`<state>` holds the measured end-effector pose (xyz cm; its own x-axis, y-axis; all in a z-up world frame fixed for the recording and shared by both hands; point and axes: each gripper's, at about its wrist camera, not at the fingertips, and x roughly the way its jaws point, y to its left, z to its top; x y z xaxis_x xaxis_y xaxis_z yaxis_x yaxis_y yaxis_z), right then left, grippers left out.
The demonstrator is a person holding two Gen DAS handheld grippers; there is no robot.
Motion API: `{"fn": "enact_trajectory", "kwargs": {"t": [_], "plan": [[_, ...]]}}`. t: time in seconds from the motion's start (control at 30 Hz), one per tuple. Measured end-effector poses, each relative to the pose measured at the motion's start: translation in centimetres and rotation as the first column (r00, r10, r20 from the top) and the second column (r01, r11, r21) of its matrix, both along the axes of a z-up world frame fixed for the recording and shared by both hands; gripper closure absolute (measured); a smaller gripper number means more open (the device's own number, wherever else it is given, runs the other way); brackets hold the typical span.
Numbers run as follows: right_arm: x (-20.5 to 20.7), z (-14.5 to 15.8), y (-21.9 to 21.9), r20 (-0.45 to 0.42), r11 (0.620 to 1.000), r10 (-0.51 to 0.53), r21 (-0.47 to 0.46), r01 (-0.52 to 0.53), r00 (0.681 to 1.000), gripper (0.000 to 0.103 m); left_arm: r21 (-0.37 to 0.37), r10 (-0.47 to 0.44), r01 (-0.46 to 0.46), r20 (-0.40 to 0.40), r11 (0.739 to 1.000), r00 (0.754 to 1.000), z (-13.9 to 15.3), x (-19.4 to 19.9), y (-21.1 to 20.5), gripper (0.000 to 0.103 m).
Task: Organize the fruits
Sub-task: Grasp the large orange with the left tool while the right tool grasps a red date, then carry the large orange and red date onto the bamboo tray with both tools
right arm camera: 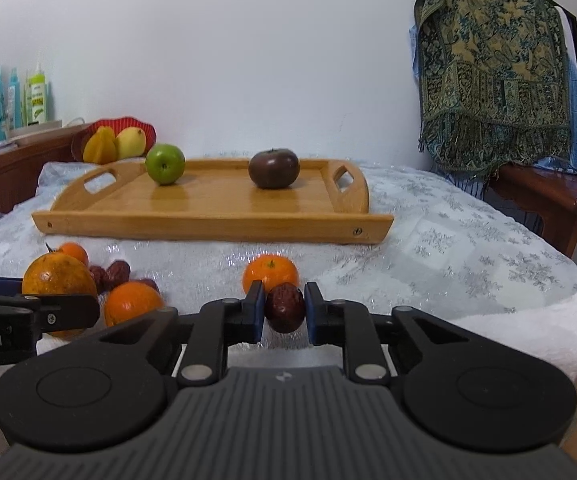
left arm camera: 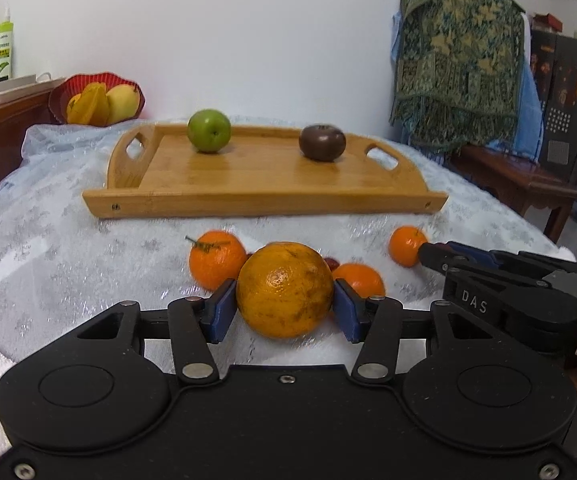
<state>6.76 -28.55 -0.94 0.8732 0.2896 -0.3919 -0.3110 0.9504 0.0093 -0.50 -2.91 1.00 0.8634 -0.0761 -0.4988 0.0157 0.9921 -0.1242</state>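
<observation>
Only in the right view, red date (right arm camera: 284, 307) clamped by right fingers (right arm camera: 255, 306); left fingers (left arm camera: 221, 309) clasping big orange (left arm camera: 284, 290).

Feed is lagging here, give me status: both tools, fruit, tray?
Left tool shut on large orange. Right tool shut on red date. Wooden tray ahead holds green apple and dark tomato; path clear.
</observation>
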Motion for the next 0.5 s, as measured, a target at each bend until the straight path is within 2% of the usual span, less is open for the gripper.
{"fn": "enact_trajectory", "kwargs": {"t": [0.2,0.4,0.5], "plan": [[0.9,1.7,0.5,0.015,0.999,0.026,0.025,-0.027,1.000,0.078,0.004,0.006,-0.006,0.018,1.000,1.000,1.7,1.7,0.4,0.054],[4.1,4.3,0.4,0.026,0.996,0.025,0.085,-0.027,0.999,0.079,0.002,0.018,-0.019,0.079,1.000,0.997,4.8,5.5,1.6,0.054],[5.9,5.6,0.5,0.049,0.996,0.026,0.082,-0.030,0.998,0.078,0.019,0.029,-0.031,0.097,0.999,0.995,5.9,7.9,2.2,0.054]]}}
